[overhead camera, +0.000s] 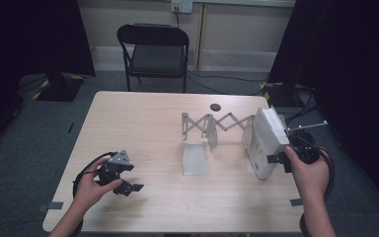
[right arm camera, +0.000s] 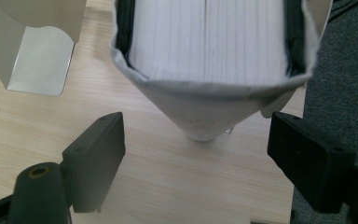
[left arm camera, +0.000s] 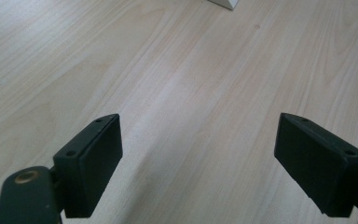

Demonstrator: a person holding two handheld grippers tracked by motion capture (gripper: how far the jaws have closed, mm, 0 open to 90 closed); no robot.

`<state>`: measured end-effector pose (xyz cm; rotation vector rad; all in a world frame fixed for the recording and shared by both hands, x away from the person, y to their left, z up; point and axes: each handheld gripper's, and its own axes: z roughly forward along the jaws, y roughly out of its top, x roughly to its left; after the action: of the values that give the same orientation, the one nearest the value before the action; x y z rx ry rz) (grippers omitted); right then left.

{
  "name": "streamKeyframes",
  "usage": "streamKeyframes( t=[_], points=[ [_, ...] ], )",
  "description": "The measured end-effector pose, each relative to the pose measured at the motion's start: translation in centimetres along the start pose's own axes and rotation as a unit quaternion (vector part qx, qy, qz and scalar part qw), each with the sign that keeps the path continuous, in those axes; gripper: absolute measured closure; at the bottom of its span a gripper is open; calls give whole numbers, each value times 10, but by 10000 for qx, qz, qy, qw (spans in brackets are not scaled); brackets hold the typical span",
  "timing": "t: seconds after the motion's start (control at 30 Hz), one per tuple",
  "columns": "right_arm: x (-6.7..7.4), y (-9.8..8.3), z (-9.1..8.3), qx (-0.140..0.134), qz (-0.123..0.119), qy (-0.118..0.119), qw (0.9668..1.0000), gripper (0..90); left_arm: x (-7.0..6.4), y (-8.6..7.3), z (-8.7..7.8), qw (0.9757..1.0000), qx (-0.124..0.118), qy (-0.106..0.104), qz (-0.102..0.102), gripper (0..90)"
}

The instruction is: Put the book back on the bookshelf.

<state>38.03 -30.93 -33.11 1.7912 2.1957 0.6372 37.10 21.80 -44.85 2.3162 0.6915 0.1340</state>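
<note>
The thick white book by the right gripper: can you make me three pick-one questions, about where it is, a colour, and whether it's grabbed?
1. Where does the thick white book stand on the pale wooden table?
A. at its right end
B. at its left end
C. in the middle

2. What colour is the folding chair behind the table?
A. red
B. black
C. yellow

3. How is the right gripper?
A. shut on the book
B. open before the book
C. shut, empty

Answers: 1 A, the high view shows it by the right edge. 2 B, seat and frame are black. 3 B, its jaws stand apart, clear of the book.
</note>
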Motion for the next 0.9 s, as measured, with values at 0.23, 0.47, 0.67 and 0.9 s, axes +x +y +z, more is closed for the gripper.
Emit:
streamKeyframes(
  t=[0.23,0.47,0.67,0.9],
  points=[
    [3,-4,-1,-51,-59,41,10000,188,0,1,0,10000,9,-3,-4,150],
    [4,-10,-1,-58,-75,87,9999,185,0,0,-1,10000,-5,4,-3,150],
    [4,-16,2,-48,-106,135,9998,185,1,-2,-2,10000,18,30,-3,150],
    [7,-23,8,-54,-154,240,9996,185,1,-1,-2,10000,8,28,-12,150]
  ],
)
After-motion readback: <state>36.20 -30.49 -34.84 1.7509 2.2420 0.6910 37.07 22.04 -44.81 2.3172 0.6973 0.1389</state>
